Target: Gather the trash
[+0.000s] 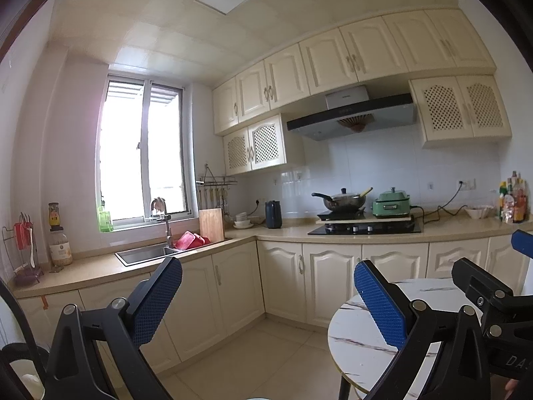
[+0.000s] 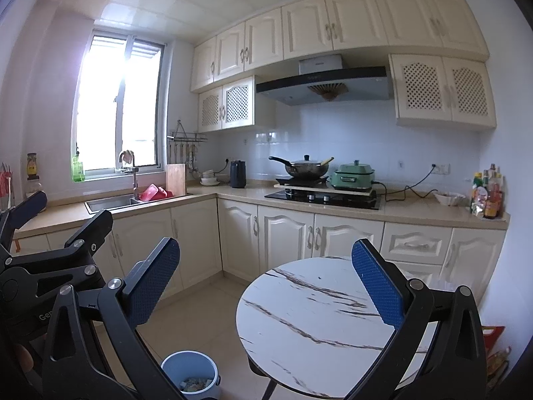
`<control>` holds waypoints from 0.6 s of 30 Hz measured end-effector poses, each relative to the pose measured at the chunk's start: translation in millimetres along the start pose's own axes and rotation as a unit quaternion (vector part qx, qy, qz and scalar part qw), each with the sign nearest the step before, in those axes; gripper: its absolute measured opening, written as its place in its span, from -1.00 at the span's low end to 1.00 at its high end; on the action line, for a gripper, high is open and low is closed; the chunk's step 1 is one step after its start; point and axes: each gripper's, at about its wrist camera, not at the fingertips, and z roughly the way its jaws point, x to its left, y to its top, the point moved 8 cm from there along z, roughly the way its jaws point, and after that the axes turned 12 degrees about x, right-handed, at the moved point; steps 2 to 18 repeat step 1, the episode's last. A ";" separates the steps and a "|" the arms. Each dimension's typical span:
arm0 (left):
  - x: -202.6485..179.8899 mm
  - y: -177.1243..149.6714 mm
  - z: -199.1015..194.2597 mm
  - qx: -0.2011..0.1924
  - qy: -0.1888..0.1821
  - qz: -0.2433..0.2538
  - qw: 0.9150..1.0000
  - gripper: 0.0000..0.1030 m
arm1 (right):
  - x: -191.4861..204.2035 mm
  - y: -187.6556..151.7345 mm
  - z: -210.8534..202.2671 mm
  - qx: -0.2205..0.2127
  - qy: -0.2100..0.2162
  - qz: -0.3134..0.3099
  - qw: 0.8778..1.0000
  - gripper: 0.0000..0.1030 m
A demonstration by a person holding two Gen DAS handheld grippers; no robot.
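Both grippers, left gripper [image 1: 268,300] and right gripper [image 2: 266,285], spread wide and empty, raised, we judge, to scan; trash sits in the blue bin [image 2: 190,371] on the floor beside the marble table [image 2: 319,320]; tabletop looks bare.

A lidded wok [image 2: 304,165] sits on a board over the black hob [image 2: 323,197], with a green electric cooker [image 2: 353,176] just beside it. Along the desk [image 2: 416,210], a dark kettle [image 2: 238,174] stands near stacked bowls [image 2: 209,176]. Sauce bottles [image 2: 487,195] crowd its right end. At the sink [image 2: 110,202] lie red items, possibly a drying mat, against a wooden board [image 2: 176,179].
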 end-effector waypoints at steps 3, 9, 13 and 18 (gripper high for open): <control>-3.8 1.2 2.1 -0.001 0.001 0.005 1.000 0.99 | -2.4 0.0 1.2 0.000 0.000 0.002 1.000 1.00; -3.8 1.2 2.1 -0.001 0.001 0.005 1.000 0.99 | -2.4 0.0 1.2 0.000 0.000 0.002 1.000 1.00; -3.8 1.2 2.1 -0.001 0.001 0.005 1.000 0.99 | -2.4 0.0 1.2 0.000 0.000 0.002 1.000 1.00; -3.8 1.2 2.1 -0.001 0.001 0.005 1.000 0.99 | -2.4 0.0 1.2 0.000 0.000 0.002 1.000 1.00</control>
